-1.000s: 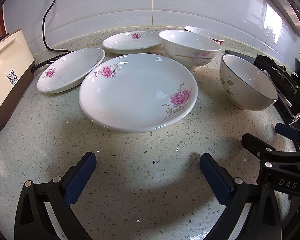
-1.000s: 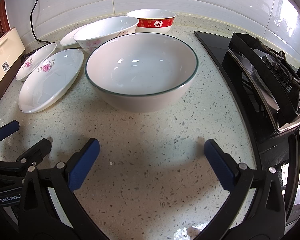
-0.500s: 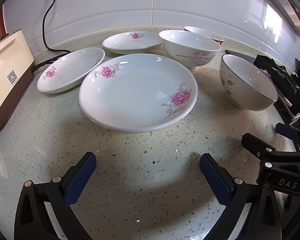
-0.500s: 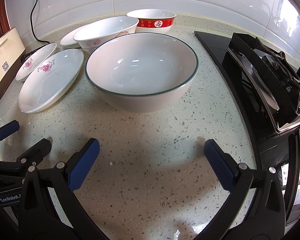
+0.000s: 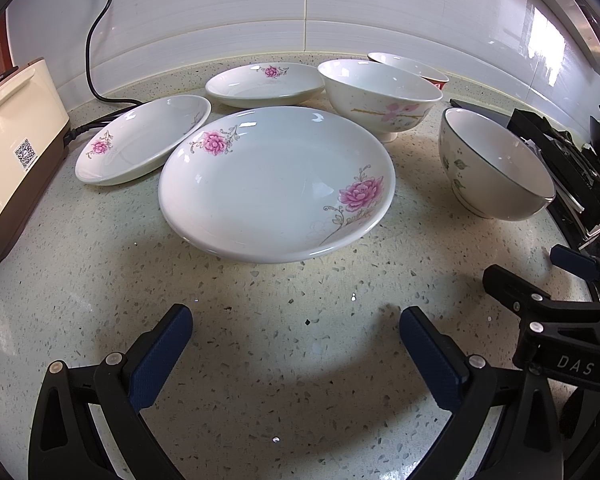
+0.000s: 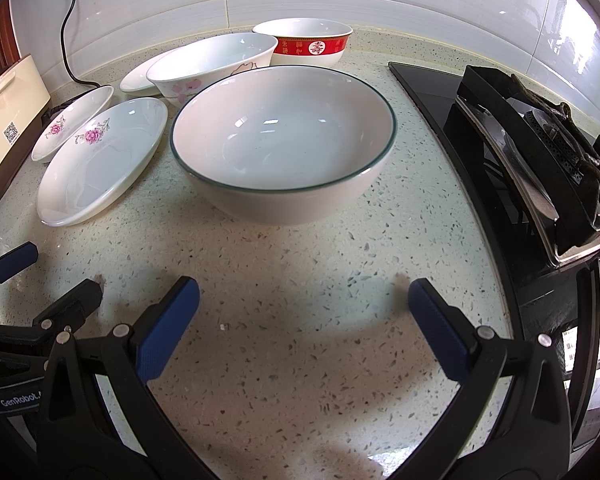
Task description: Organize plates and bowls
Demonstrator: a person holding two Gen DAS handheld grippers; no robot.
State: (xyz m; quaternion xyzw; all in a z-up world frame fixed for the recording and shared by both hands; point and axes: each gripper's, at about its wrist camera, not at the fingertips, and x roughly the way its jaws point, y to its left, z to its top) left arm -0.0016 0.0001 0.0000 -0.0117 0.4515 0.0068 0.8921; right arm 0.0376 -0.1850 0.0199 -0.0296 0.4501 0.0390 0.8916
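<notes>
Three white plates with pink flowers lie on the speckled counter: a large plate (image 5: 276,184) right ahead of my left gripper (image 5: 296,320), a smaller plate (image 5: 144,144) to its left, and a third plate (image 5: 264,84) behind. A green-rimmed bowl (image 6: 284,148) stands just ahead of my right gripper (image 6: 304,292). Behind it are a pink-flowered footed bowl (image 6: 212,64) and a red-banded bowl (image 6: 308,42). Both grippers are open, hold nothing, and hover low over the counter short of the dishes.
A cream and brown appliance (image 5: 16,152) with a black cord (image 5: 96,40) stands at the left. A black gas hob (image 6: 540,140) with iron grates fills the right side. White tiles (image 5: 300,8) back the counter. Bare counter (image 6: 300,360) lies beneath the grippers.
</notes>
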